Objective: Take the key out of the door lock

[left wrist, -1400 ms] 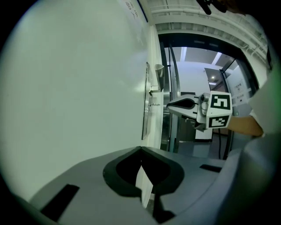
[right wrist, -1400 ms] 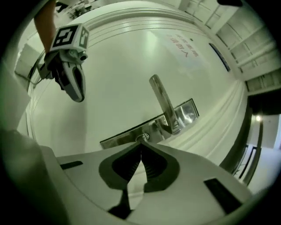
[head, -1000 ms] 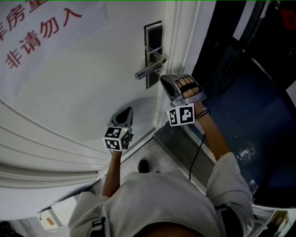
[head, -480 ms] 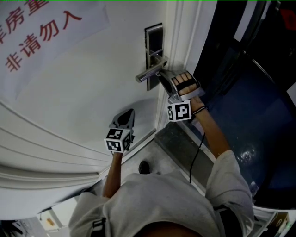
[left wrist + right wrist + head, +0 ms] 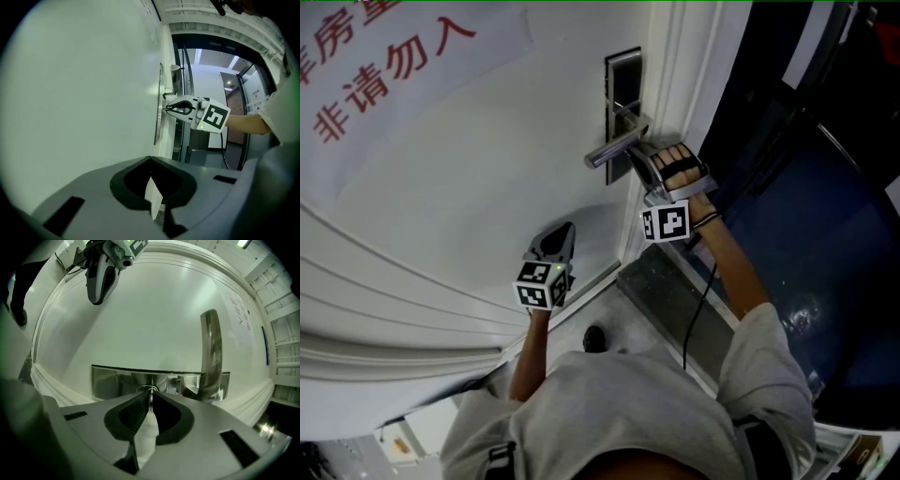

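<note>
White door takes up most of the scene, with the person close against it. Nearest, the left gripper hangs low beside the panel, its jaws together on nothing. Further up, the right gripper is at the lock plate, just beside the lever handle. Its jaws have just been closing, and they now pinch the thin head of the key, which sits in the lock. Only the pad tips seem to have it. A pull off the keyway's line could bind the key or make the pads slip off.
</note>
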